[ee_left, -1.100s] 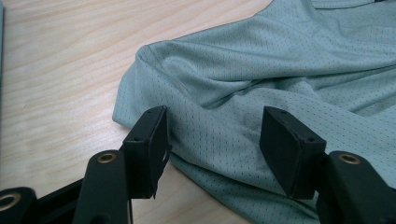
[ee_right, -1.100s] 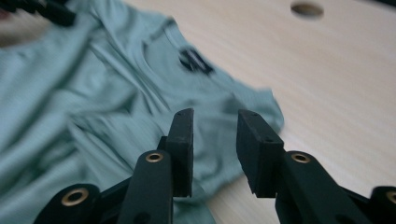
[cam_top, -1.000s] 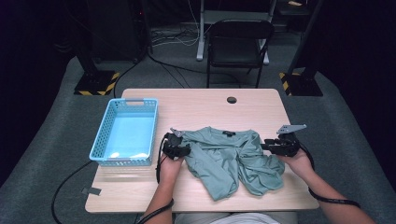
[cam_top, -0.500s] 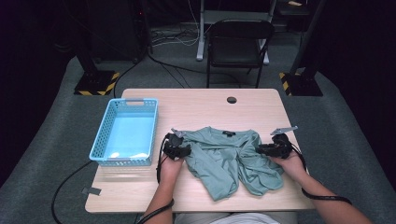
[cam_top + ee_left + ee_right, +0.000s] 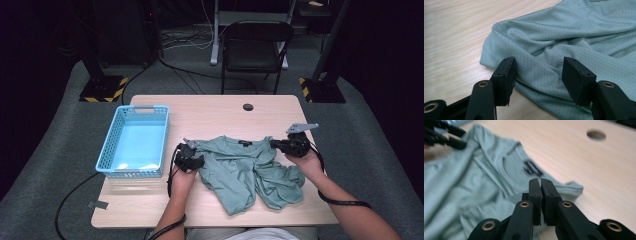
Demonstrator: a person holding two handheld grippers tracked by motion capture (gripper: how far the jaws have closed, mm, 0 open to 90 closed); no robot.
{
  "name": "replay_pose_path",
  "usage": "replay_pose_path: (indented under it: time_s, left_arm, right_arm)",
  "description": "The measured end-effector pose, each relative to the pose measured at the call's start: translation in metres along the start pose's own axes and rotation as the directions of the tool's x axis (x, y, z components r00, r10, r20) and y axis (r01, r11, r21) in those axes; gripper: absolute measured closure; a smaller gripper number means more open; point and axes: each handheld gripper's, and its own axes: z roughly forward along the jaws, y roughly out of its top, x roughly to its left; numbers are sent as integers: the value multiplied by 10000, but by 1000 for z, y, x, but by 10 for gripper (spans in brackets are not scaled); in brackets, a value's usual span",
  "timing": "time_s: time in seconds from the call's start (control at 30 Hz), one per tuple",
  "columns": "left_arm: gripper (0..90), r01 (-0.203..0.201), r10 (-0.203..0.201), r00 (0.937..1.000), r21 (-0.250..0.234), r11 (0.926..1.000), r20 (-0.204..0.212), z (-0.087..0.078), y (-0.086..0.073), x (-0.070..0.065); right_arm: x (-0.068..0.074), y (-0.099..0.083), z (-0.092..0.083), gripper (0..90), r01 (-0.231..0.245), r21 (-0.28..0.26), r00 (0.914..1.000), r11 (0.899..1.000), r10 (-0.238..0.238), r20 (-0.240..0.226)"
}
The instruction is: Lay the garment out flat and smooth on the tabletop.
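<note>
While the left gripper [image 5: 537,77] stood open astride a fold of the green shirt [image 5: 245,170] at mid-frame, the right gripper [image 5: 541,195] was pressed closed over its edge.

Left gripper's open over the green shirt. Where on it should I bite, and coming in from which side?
Take the green shirt at its near sleeve hem, the rounded edge lying flat on the table. The left gripper already straddles a raised fold there, jaws open. Come in low from the basket side, sliding one jaw under the hem. The right gripper looks shut by the opposite sleeve.
</note>
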Motion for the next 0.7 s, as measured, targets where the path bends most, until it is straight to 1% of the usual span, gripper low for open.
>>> replay_pose_path:
  time_s: [0.1,0.2,0.27,0.3,0.33,0.37,0.4,0.47,0.53,0.57,0.6,0.7]
  left_arm:
    - [434,8,-8,10000,-49,10000,-30,-4,-2,1]
    - [434,75,-76,9999,-80,9999,-73,-7,-5,3]
    - [434,106,-107,9999,-85,9999,-119,-10,-7,4]
    - [434,99,-100,9999,-78,9999,-138,-11,-9,5]
    - [434,144,-146,9998,-89,9999,-153,-12,-10,5]
    - [434,198,-200,9996,-112,9997,-187,-14,-11,6]
    - [434,206,-208,9996,-111,9997,-211,-15,-12,7]
    - [434,278,-281,9993,-130,9995,-258,-18,-14,8]
    - [434,305,-309,9991,-124,9995,-303,-19,-16,9]
    - [434,317,-320,9989,-98,9994,-335,-20,-17,9]
    - [434,309,-312,9989,-84,9995,-364,-20,-17,9]
    - [434,350,-351,9985,-23,9994,-417,-20,-19,9]
  right_arm:
    - [14,24,5,868,428,-355,9989,9985,-436,-198]
    - [33,44,14,867,740,-586,9944,9955,-782,-716]
    - [48,53,23,859,956,-596,9865,9936,-1026,-1274]
    - [56,55,26,845,1182,-628,9809,9910,-1264,-1477]
    - [63,57,29,812,1396,-677,9765,9879,-1487,-1562]
    - [69,59,30,759,1539,-722,9729,9854,-1639,-1633]
    - [72,59,31,729,1597,-740,9716,9844,-1700,-1648]
    - [73,56,30,703,1660,-714,9703,9835,-1758,-1660]
    - [67,51,28,691,1682,-541,9732,9843,-1745,-1497]
    - [62,48,27,687,1585,-453,9756,9863,-1635,-1465]
    - [55,42,26,678,1370,-343,9805,9900,-1405,-1377]
    - [36,24,26,665,836,83,9882,9965,-818,-1295]
